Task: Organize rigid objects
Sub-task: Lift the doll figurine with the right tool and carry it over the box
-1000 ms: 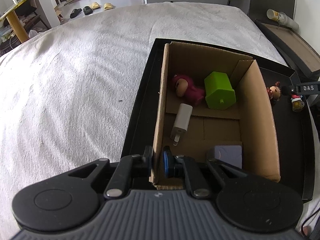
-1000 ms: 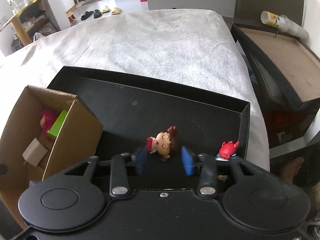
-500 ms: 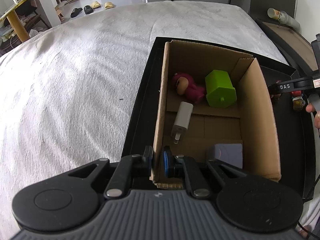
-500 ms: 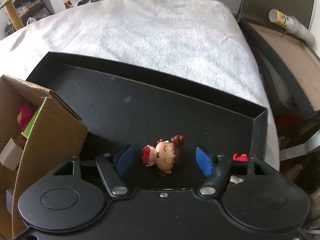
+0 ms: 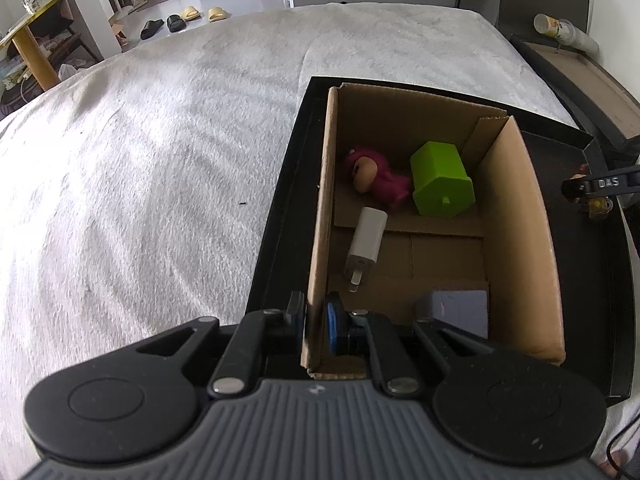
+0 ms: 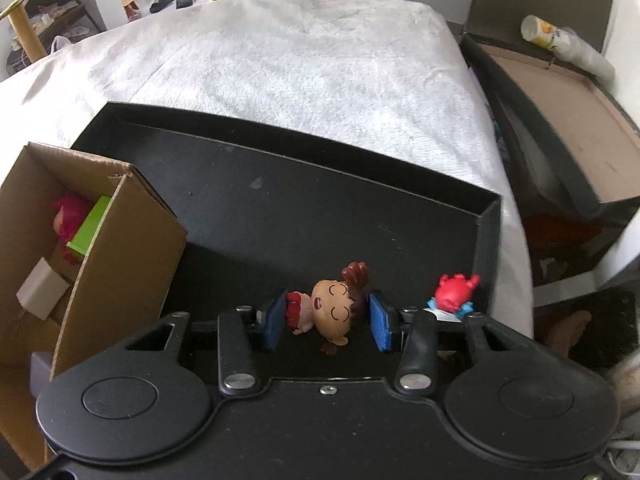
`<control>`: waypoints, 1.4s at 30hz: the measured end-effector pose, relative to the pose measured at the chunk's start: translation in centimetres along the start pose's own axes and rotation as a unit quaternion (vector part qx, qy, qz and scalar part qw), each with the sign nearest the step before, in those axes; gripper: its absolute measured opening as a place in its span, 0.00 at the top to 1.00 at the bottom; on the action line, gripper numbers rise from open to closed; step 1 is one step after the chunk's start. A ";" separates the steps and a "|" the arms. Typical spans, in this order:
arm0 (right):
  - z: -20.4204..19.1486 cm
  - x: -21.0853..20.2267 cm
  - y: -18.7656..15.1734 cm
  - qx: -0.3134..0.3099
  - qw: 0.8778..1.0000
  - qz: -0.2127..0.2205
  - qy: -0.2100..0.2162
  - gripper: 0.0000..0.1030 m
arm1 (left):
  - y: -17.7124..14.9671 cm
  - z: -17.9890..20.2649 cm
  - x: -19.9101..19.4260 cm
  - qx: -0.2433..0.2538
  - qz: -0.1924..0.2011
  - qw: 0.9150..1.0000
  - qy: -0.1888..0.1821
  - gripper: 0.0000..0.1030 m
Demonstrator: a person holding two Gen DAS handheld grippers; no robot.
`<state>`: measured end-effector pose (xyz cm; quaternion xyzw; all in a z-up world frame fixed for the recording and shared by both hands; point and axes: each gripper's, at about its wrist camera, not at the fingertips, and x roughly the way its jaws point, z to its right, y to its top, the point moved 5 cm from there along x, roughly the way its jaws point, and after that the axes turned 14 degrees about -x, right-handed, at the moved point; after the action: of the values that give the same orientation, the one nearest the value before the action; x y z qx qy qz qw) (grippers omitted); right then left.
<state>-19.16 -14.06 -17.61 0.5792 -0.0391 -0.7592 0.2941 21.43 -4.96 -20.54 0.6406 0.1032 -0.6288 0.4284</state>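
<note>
My left gripper [image 5: 316, 316] is shut on the near end of the left wall of the cardboard box [image 5: 516, 240]. The box stands in the left part of a black tray [image 6: 320, 208]. Inside it lie a pink toy [image 5: 376, 180], a green block [image 5: 440, 184], a white charger [image 5: 368, 240] and a lilac block [image 5: 460, 308]. On the tray floor a small doll figure [image 6: 332, 304] lies on its side between the blue pads of my right gripper [image 6: 328, 320]. The jaws are closing, and the pads touch its skirt and its hair. A red crab figure [image 6: 454, 292] stands just right of them.
The tray rests on a white fuzzy blanket [image 5: 160, 160]. To the right stands an open dark case [image 6: 560, 140] with a paper cup [image 6: 540, 32] at its back. The tray's right wall [image 6: 486, 240] is close to the crab figure.
The right jaws opened wide half a second ago and have come in against the doll. The doll now lies flatter, head toward me. The left gripper and box have not moved.
</note>
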 end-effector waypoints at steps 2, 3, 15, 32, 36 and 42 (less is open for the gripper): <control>0.0 -0.9 0.0 0.002 1.000 0.004 0.001 0.59 | 0.1 0.1 -0.1 0.003 0.002 1.000 0.000 0.90; -0.1 -1.3 0.1 0.001 1.000 0.006 0.002 0.59 | 0.1 0.2 -0.1 0.004 0.002 1.000 -0.001 0.90; -0.1 -5.2 0.7 -0.002 0.999 0.038 -0.007 0.59 | 0.5 0.3 -0.3 0.013 0.002 1.000 -0.005 0.90; -3.8 -10.5 2.9 -0.038 0.995 0.094 0.011 0.58 | 0.8 0.3 -0.3 0.037 -0.001 0.999 -0.025 0.92; -4.9 -11.1 3.2 -0.044 0.994 0.099 0.017 0.58 | 0.8 0.2 -0.1 0.037 -0.004 0.999 -0.028 0.94; -6.4 -11.7 3.6 -0.049 0.993 0.106 0.034 0.58 | 0.9 0.0 0.0 0.032 -0.009 0.999 -0.040 0.94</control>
<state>-10.10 -9.45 -8.27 0.5826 -0.0531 -0.7044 0.4020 22.00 -5.47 -20.14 0.6275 0.0714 -0.6608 0.4055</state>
